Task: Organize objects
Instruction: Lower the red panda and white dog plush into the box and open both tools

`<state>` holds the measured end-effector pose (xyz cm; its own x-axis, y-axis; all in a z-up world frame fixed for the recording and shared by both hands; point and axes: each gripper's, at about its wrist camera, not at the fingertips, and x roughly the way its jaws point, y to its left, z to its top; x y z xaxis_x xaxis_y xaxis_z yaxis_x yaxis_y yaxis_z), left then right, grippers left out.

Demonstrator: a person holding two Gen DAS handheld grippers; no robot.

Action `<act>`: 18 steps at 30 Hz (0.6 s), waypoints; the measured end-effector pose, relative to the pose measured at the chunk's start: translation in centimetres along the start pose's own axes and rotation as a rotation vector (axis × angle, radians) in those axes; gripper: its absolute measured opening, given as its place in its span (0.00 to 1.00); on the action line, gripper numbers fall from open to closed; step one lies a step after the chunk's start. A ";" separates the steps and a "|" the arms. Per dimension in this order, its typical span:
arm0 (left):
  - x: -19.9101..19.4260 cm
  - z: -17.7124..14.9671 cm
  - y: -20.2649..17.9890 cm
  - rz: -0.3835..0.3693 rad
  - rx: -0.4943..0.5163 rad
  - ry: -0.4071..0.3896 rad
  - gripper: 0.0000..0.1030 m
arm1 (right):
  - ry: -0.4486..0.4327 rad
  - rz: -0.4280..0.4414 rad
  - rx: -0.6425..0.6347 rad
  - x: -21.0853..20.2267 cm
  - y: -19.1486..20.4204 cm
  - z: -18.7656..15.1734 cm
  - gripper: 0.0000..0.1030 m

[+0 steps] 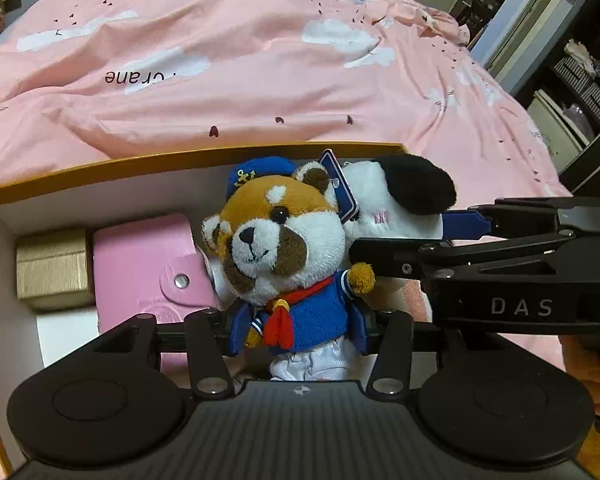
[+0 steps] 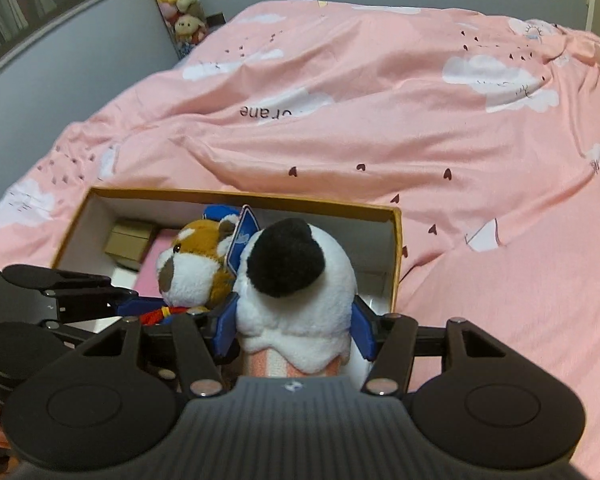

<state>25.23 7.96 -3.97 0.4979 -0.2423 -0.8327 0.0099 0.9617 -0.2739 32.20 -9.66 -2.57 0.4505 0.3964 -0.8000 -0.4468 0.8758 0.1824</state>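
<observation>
Left hand-held gripper: blue fingers closed on the sailor plush at its jacket.
Sailor plush: upright, over the box.
Right hand-held gripper: enters from the right, gripping the white plush.
White plush: just beside the sailor plush, touching.
Box: lies on the bed; holds a pink case and a gold box, side by side.

Home bedroom: bed under pink cloud-print duvet, plush toys stacked in far left corner.
</observation>
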 end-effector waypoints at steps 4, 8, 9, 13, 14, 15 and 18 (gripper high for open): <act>1.2 0.0 0.0 0.038 0.030 0.021 0.54 | 0.042 -0.023 0.013 1.8 0.0 0.6 0.58; 2.1 -0.2 -0.1 0.071 0.053 0.020 0.55 | 0.051 -0.061 -0.034 3.1 0.8 0.6 0.59; 2.4 -0.2 -0.1 0.078 0.054 0.021 0.55 | 0.047 -0.081 -0.059 3.3 1.2 0.6 0.60; 3.4 -0.4 -0.1 0.098 0.052 0.028 0.57 | 0.038 -0.131 -0.128 4.2 1.9 0.7 0.62; 3.4 -0.4 -0.1 0.098 0.054 0.027 0.57 | 0.040 -0.139 -0.139 4.4 2.0 0.7 0.62; 3.5 -0.5 -0.1 0.098 0.058 0.025 0.59 | 0.042 -0.142 -0.149 4.4 2.0 0.7 0.62; 3.4 -0.6 -0.1 0.090 0.068 0.021 0.63 | 0.050 -0.137 -0.167 4.4 1.8 0.8 0.62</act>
<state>26.39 6.98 -7.03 0.4812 -0.1563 -0.8626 0.0247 0.9860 -0.1649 33.96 -6.09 -5.26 0.4788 0.2592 -0.8388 -0.5081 0.8610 -0.0239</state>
